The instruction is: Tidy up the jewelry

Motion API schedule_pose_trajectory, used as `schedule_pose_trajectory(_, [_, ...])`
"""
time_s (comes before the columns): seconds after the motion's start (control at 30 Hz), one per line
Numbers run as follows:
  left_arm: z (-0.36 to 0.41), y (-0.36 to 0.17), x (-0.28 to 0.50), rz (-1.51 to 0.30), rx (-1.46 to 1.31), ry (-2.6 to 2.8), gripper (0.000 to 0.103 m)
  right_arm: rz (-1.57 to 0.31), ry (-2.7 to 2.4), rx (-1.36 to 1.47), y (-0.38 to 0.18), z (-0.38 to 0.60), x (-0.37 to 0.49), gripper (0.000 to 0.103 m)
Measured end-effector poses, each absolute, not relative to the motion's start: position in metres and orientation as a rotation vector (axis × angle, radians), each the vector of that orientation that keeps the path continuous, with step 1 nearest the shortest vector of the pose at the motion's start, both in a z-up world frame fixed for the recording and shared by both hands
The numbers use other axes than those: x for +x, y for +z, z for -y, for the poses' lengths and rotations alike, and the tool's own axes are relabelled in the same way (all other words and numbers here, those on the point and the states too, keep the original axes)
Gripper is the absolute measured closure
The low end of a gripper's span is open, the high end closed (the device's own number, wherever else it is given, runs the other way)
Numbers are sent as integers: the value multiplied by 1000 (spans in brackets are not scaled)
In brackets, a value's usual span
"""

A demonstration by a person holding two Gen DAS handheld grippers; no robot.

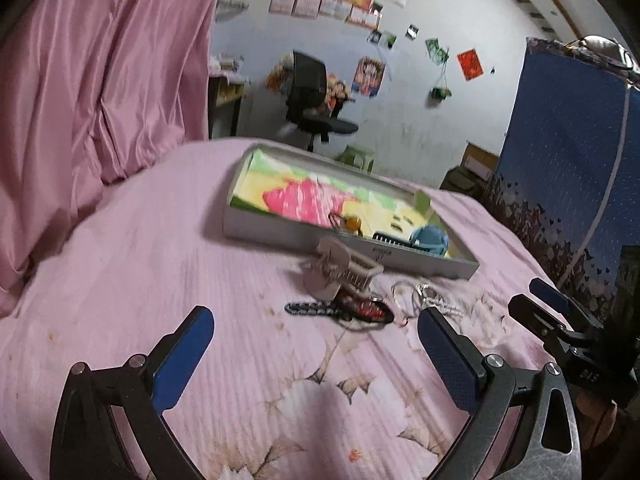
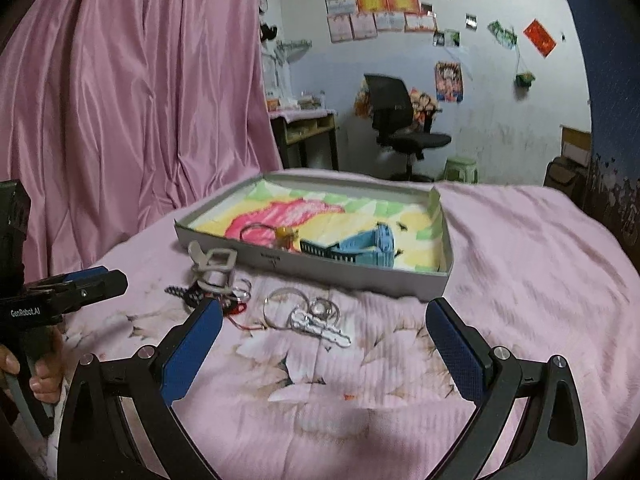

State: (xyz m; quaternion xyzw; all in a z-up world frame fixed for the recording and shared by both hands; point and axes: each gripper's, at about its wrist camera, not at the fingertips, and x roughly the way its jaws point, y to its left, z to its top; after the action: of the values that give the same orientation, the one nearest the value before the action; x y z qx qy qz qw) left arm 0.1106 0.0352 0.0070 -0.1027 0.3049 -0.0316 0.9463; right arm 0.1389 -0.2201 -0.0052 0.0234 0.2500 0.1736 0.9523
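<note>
Pink bedding covers the bed point(image 2: 520, 264) that serves as the work surface, with a pink curtain point(image 2: 120, 100) hanging on the left and an office chair point(image 2: 396, 120) against the far wall. A shallow grey box point(image 2: 320, 270) lined with a bright cloth sits on the bed. It already holds a blue watch point(image 2: 372, 250) and a small amber piece on a ring point(image 2: 286, 236).

The rest of the jewelry lies loose on the bedding just in front of the box: a pale claw clip point(image 2: 212, 268), a dark beaded strand point(image 1: 308, 308) with something red tangled beside it, and a silver bangle point(image 2: 286, 306) touching a white chain piece point(image 2: 320, 326).

The left tongs point(image 1: 316, 342) are spread wide and hold nothing. The right tongs point(image 2: 324, 336) are also wide open and empty, hovering low over the bangle and chain.

The sorting looks partly done, and the step in hand appears to be picking the next loose piece. The bangle and chain lie nearest the right tongs; closing on the thin bangle alone would call for a careful approach, since the chain touching it could drag along.
</note>
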Motion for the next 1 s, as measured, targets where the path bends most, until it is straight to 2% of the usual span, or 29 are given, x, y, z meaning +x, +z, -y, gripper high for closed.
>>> schedule_pose_trajectory(0.13, [-37, 1, 120, -675, -212, -90, 1, -560, 364, 49, -13, 218, 147, 6])
schedule_pose_trajectory(0.2, [-39, -1, 125, -697, -215, -100, 2, -584, 373, 47, -17, 216, 153, 20])
schedule_pose_trajectory(0.57, [-32, -10, 147, -823, -203, -191, 38, -715, 422, -35, -35, 196, 181, 59])
schedule_pose_trajectory(0.67, [-27, -11, 153, -846, -237, -221, 44, -731, 440, -61, -36, 195, 188, 61])
schedule_pose_trajectory(0.93, [-19, -20, 173, -907, -357, -250, 51, -806, 485, -58, -47, 193, 202, 61])
schedule_pose_trajectory(1.0, [-19, -23, 177, -917, -381, -248, 57, -817, 491, -58, -50, 192, 203, 63])
